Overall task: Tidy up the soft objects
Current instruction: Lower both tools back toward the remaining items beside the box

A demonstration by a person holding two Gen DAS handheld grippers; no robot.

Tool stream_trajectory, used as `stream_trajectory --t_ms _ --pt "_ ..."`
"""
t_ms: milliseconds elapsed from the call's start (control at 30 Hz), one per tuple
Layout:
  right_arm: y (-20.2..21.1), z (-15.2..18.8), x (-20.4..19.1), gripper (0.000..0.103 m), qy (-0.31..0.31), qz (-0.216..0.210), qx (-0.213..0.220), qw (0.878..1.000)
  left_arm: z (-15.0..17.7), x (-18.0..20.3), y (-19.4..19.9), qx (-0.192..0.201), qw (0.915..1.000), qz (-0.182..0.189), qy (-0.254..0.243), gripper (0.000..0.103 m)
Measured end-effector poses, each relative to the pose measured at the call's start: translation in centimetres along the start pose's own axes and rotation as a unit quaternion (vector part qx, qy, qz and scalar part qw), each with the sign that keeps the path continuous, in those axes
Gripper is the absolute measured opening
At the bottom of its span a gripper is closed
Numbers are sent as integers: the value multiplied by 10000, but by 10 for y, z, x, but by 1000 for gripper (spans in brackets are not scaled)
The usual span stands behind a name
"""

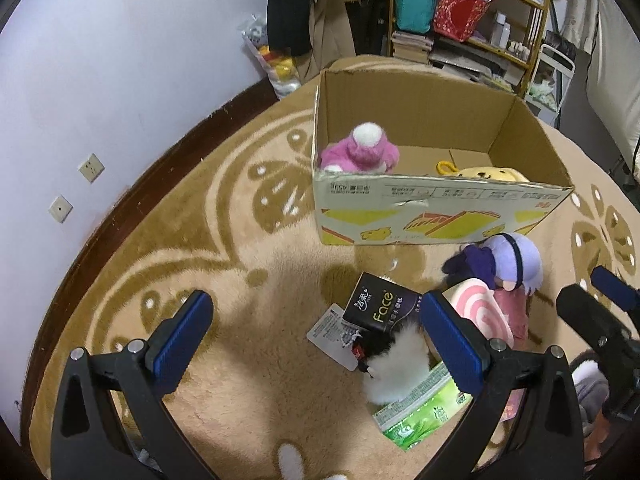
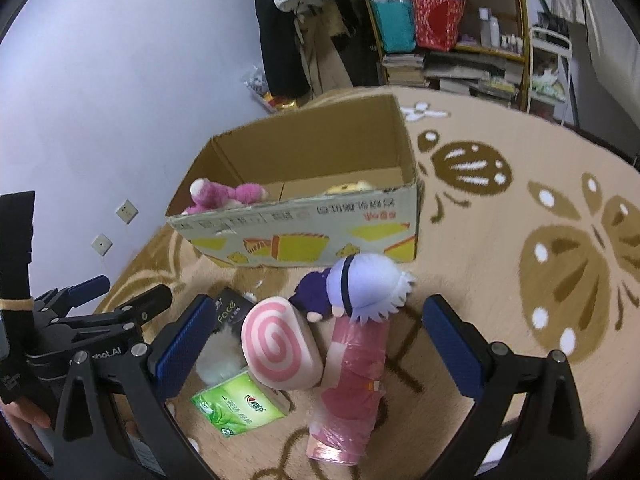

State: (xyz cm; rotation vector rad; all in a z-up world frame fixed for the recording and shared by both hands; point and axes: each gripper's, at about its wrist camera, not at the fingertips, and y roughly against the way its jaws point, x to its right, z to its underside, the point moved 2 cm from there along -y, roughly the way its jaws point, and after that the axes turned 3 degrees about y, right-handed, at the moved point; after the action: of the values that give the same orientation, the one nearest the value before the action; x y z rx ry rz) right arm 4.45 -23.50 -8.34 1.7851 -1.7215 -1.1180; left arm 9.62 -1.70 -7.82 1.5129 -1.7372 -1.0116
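Swirl plush (image 2: 276, 346) between right gripper (image 2: 318, 344) jaws

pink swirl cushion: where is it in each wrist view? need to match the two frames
Left wrist: pink swirl cushion lies lower right, partly hidden behind that gripper's right finger, below the purple-haired doll.
Right wrist: pink swirl cushion lies lower centre, between the open fingers, above the green tissue pack.
Shared landmark: the cardboard box behind it.
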Motion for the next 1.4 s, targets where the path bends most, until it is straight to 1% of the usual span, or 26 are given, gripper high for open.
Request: stream_trajectory --t_ms 267,300,367,400,500,600,800,967,1000,1033,1100,1133,1167,1200,1233,1333,1400 --pt "-28 8 -1 103 -47 -174 -429 9989 -3 -6 -26 -331 9993 51 168 102" --pt "-30 9 -1 103 -50 -197 -479 9986 -4 -7 -28 -368 9991 89 182 102" --pt "-36 12 -3 103 -28 -243 -596 9979 -5 -8 -33 -522 9976 355 280 102" --pt "-40 14 -5 103 -2 -268 -678 9973 -6 -8 -35 -549 9974 371 294 102" --pt "-50 19 -8 103 46 -278 -874 9958 -6 -4 -40 -552 9982 222 111 102" --pt "-62 24 -10 103 71 -290 -1044 9941 -6 1 -46 -628 9978 190 -47 102" --pt "-82 30 -14 103 88 -342 -1323 9906 -6 3 -58 -810 9964 218 -89 102" --pt "-89 30 -18 103 212 -311 -1327 9904 -4 4 -68 -952 9950 271 -112 102" --pt "-90 30 -20 101 265 -292 -1303 9907 -3 5 -70 -989 9946 284 -128 102" --pt "-91 30 -23 97 308 -270 -1291 9908 -3 5 -71 -1012 9943 288 -145 102" --pt "-92 30 -26 91 381 -291 -1289 9905 0 6 -74 -1052 9938 312 -195 102" --pt "-92 30 -28 82 411 -335 -1295 9902 0 7 -74 -1068 9935 329 -215 102" --pt "-92 30 -29 67 437 -381 -1307 9897 1 8 -75 -1089 9932 344 -243 102" --pt "-93 30 -31 60 457 -480 -1342 9887 2 9 -77 -1105 9929 362 -270 102" --pt "-95 31 -33 50 463 -587 -1403 9873 2 11 -78 -1135 9923 385 -301 102" --pt "-95 33 -33 44 528 -511 -1472 9864 5 15 -82 -1234 9908 414 -362 102" --pt "-96 32 -28 43 388 -537 -1494 9866 8 15 -83 -1274 9902 397 -404 102"
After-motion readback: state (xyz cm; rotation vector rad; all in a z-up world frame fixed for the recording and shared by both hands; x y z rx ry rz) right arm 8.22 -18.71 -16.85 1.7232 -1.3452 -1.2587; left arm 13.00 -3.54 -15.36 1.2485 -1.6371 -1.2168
